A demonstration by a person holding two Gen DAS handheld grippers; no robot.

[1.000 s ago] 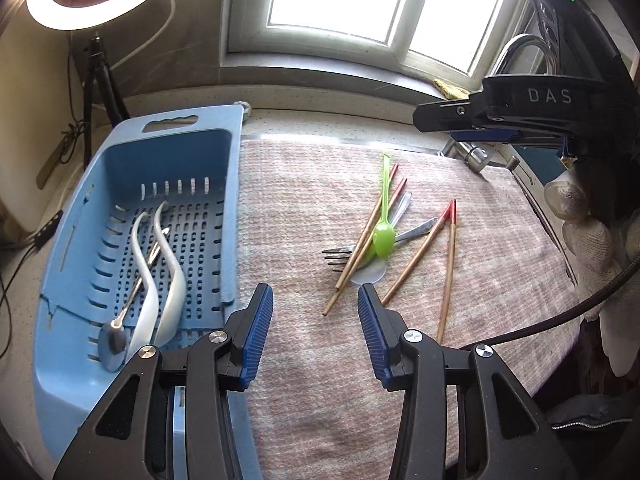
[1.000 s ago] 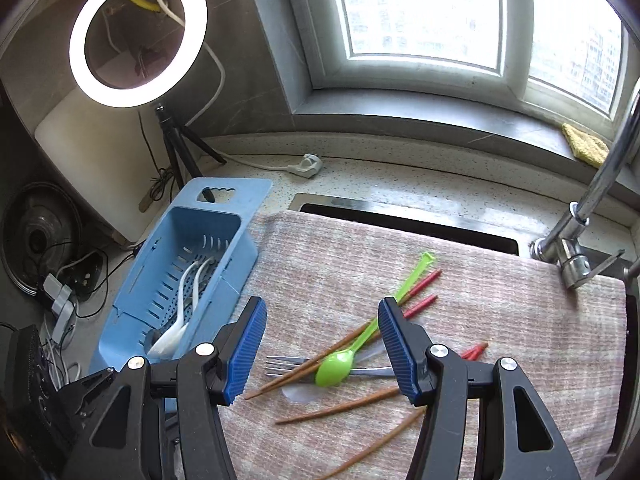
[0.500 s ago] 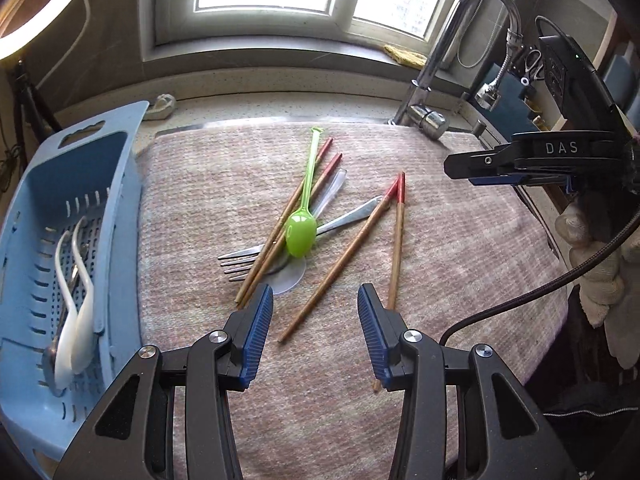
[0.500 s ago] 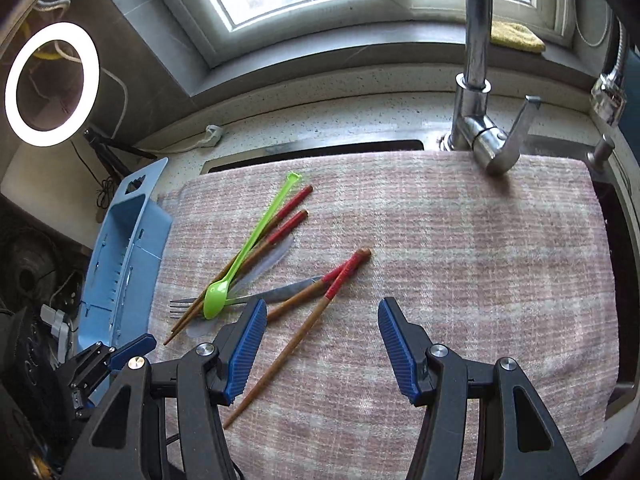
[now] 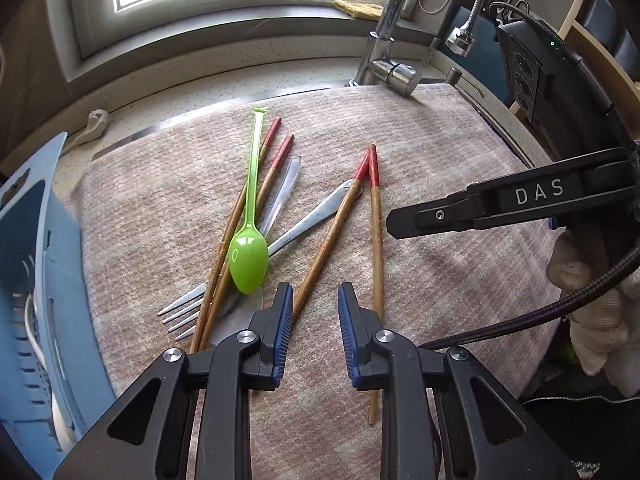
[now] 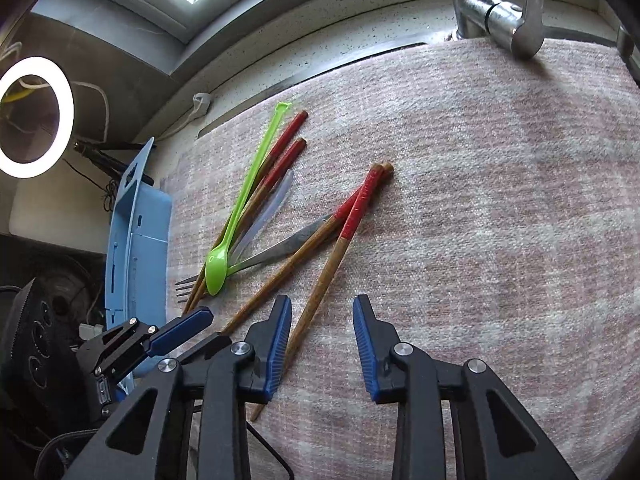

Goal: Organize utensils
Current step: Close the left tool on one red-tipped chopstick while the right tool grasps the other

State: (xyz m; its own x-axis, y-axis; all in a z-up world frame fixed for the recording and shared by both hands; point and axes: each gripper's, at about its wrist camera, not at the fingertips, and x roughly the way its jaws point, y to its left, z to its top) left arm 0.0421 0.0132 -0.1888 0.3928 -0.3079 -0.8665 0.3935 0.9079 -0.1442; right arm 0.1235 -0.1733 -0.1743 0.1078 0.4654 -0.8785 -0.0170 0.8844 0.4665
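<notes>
Left tool [image 5: 315, 312]: my jaws have just been closing, a gap remains, nothing pinched; they hover over the towel between the two right-hand chopsticks.
Right tool [image 6: 322, 328]: also just been closing, still parted, empty; one chopstick [image 6: 320, 300] runs under its left finger.
Green spoon [image 5: 248, 256]: atop the pile on the towel [image 5: 440, 272].
Fork [image 5: 188, 312]: tines show left of the spoon; middle hidden under chopsticks.
Clear spoon [image 5: 286, 184]: hard to make out.
Blue basket [image 5: 28, 280]: left of the towel, cut off.
</notes>
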